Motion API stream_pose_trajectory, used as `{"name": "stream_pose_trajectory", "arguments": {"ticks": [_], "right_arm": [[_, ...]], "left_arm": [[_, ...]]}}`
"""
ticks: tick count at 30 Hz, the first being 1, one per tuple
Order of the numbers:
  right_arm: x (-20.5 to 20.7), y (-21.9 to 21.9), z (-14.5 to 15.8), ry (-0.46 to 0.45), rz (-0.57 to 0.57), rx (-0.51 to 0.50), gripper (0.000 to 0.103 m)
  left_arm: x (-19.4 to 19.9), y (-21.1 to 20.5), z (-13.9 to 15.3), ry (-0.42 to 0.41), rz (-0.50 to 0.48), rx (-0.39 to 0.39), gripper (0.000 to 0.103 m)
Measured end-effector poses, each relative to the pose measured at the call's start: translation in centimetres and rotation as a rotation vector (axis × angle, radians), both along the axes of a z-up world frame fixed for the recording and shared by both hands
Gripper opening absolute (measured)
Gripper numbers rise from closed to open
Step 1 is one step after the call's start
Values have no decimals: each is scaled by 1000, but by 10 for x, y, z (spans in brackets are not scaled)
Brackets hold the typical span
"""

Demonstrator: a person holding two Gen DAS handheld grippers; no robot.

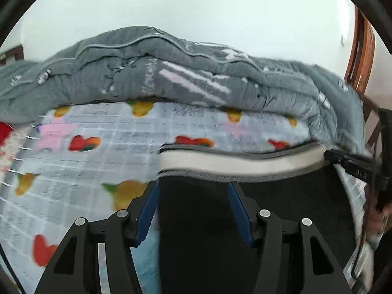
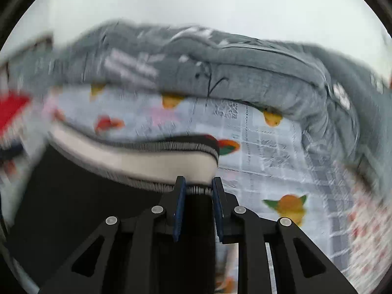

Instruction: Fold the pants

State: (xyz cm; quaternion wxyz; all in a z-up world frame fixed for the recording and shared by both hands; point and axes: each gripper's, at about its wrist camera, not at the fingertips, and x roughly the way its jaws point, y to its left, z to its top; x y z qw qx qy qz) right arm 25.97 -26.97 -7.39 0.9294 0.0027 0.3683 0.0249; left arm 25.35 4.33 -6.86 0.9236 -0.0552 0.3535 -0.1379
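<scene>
Left wrist view: the pants (image 1: 245, 210) are laid flat on the fruit-print sheet (image 1: 80, 166), waistband (image 1: 240, 163) toward the grey quilt (image 1: 171, 78). The left gripper (image 1: 193, 191) is angled down over the waistband's left corner, jaws half spread and clear of the cloth. The right gripper (image 2: 198, 186), also angled down, straddles the waistband's right corner, jaws narrow; contact cannot be told through the blur. A release after a fold is judged; fresh grips are required next.

Grey quilt (image 1: 171, 73) bunched along fruit-print bedsheet (image 1: 98, 166).
</scene>
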Motion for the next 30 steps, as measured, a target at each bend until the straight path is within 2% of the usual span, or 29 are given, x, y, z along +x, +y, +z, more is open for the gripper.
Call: {"name": "stream_pose_trajectory", "arguments": {"ticks": [1, 2, 4, 6, 9, 12, 18, 26, 30], "right_arm": [[5, 1, 2, -23, 4, 43, 39], [13, 3, -2, -33, 6, 73, 43], [37, 15, -23, 18, 0, 53, 49], [55, 25, -53, 115, -9, -26, 49], [57, 11, -58, 105, -1, 96, 50], [55, 16, -60, 88, 5, 65, 50], [53, 19, -60, 72, 7, 50, 52], [51, 20, -59, 63, 10, 29, 52], [50, 21, -59, 57, 8, 23, 52]], "left_arm": [[9, -7, -1, 8, -10, -8, 55], [17, -14, -2, 10, -20, 10, 55], [36, -31, -10, 11, -15, 70, 55], [52, -41, -32, 46, -2, 117, 55], [57, -47, -58, 77, 22, 146, 56], [54, -51, -55, 59, 27, 163, 56], [58, -45, -56, 66, 22, 110, 57], [58, -45, -57, 65, 20, 106, 58], [57, -48, -57, 63, 22, 127, 60]]}}
